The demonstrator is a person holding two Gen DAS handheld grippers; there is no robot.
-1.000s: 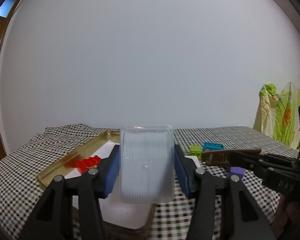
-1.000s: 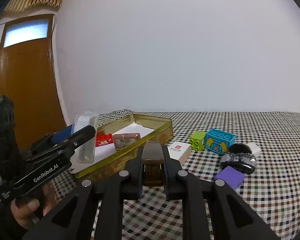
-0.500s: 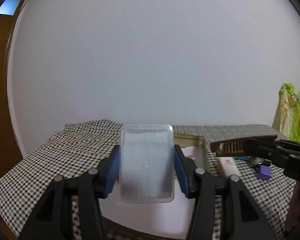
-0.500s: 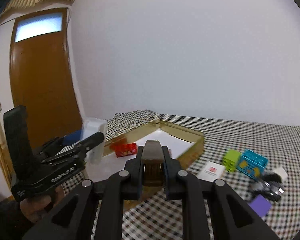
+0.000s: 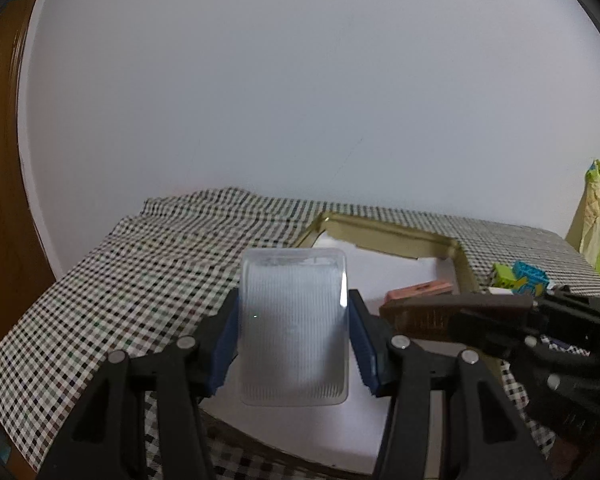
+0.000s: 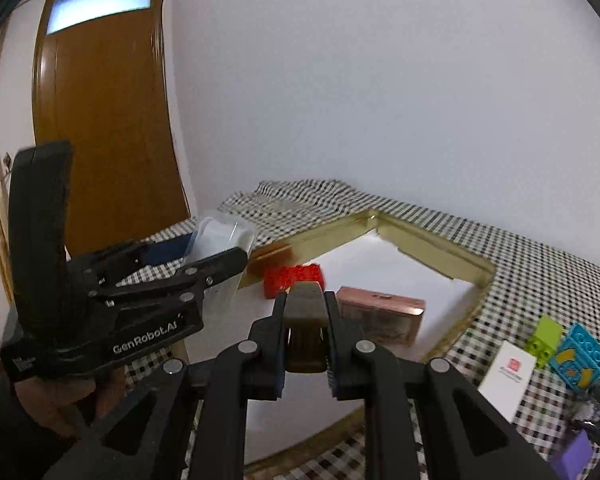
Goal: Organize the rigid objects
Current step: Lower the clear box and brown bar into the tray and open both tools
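My left gripper (image 5: pixel 294 320) is shut on a clear ribbed plastic box (image 5: pixel 294 344), held upright above the near left part of the gold tray (image 5: pixel 388 232). My right gripper (image 6: pixel 305 312) is shut on a brown wooden comb (image 6: pixel 305 340), seen end-on over the tray's white lining. In the left wrist view the comb (image 5: pixel 420 316) sticks out sideways from the right gripper (image 5: pixel 496 316). In the tray lie a red brick (image 6: pixel 294 276) and a pink box (image 6: pixel 380 312). The right wrist view shows the left gripper (image 6: pixel 220 256) with the clear box (image 6: pixel 220 240), held by a hand.
Right of the tray, on the checked cloth, lie a white card box (image 6: pixel 508 372), a green brick (image 6: pixel 546 336), a blue brick (image 6: pixel 580 360) and a purple block (image 6: pixel 572 452). A brown door (image 6: pixel 108 120) stands at the left. A wall runs behind the table.
Both grippers have swung left and moved in over the tray, each still holding its object. The loose items have slid to the right edge of both views.
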